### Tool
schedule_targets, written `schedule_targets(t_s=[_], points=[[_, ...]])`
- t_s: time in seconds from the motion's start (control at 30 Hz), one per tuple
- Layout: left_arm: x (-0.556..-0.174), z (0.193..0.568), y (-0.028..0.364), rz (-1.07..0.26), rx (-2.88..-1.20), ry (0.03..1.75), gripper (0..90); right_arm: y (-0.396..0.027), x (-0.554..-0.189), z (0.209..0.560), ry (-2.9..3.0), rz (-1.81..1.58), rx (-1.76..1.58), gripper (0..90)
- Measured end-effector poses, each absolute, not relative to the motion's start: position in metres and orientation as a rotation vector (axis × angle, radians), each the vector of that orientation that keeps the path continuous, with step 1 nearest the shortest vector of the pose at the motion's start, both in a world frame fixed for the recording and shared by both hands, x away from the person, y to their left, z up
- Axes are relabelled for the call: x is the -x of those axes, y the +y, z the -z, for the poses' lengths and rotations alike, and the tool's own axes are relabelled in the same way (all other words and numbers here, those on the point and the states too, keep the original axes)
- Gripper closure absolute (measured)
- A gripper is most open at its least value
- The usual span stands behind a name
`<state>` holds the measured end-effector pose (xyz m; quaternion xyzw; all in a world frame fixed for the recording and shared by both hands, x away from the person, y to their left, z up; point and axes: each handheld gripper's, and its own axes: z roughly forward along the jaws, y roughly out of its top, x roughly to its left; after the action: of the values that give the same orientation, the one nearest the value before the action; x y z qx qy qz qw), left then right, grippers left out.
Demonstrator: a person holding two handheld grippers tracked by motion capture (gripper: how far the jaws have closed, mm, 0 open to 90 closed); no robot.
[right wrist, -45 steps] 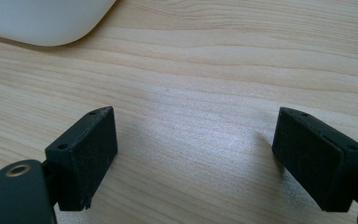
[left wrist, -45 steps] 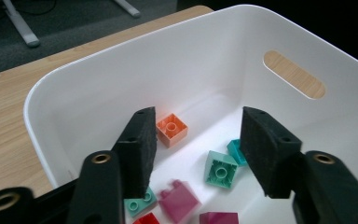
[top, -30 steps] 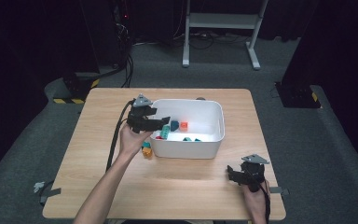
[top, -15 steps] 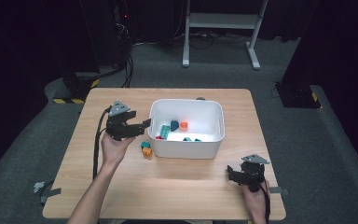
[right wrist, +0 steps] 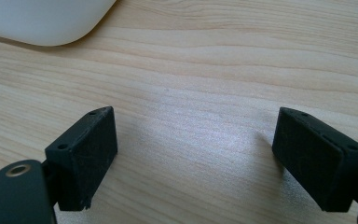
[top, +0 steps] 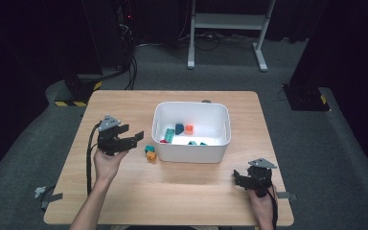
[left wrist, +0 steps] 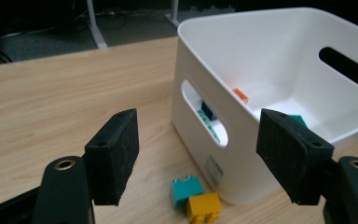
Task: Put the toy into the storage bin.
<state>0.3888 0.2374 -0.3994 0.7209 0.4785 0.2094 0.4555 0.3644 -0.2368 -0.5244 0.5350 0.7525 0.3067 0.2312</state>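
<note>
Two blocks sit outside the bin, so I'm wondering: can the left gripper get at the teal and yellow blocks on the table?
Probably yes. The left gripper has open, empty jaws facing the teal block and yellow block; bare table lies between, though the white bin crowds one side.

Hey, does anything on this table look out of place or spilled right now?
Two bricks, a teal brick and an orange brick, lie on the table against the outside of the white bin, while the other bricks are inside it. Nothing looks spilled or damaged.
</note>
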Motion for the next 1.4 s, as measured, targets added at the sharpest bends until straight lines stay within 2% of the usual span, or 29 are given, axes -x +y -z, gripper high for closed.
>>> schedule_targets(t_s=[0.43,0.67,1.4], points=[[-0.375,0.441,0.238,-0.464,-1.812,1.233,32.3,-0.236,-0.365,0.524,2.067,-0.843,-1.476,13.6],[-0.372,0.459,0.228,-0.484,-1.852,1.246,32.3,-0.236,-0.365,0.524,2.066,-0.843,-1.478,13.6],[-0.381,0.501,0.203,-0.487,-1.908,1.314,32.7,-0.236,-0.365,0.524,2.066,-0.842,-1.477,13.6]])
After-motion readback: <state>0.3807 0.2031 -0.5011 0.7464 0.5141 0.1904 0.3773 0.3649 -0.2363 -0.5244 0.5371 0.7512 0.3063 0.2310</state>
